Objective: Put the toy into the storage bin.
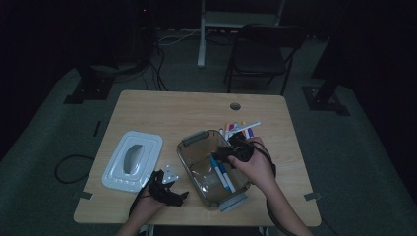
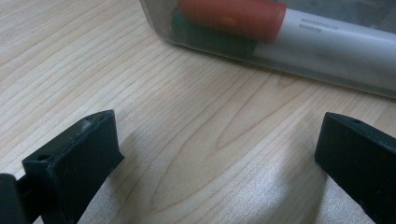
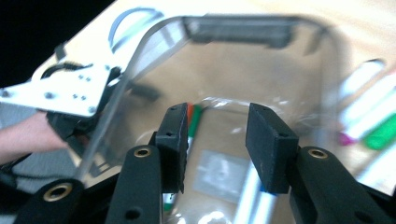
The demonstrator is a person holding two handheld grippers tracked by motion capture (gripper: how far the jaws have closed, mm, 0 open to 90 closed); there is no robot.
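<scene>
A white lid (image 1: 133, 160) lies at the bench's (image 1: 162, 110) left. The left claw (image 1: 169, 192) rests released beside the clear box (image 1: 194, 169). The right claw (image 1: 223, 154) hangs released over the box, above markers (image 1: 221, 173); more markers (image 1: 243, 129) lie beyond.

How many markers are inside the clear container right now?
4 seen: two blue-capped markers lying side by side in the clear container, plus an orange-capped marker on a green-capped marker against its wall. More may be hidden.
</scene>
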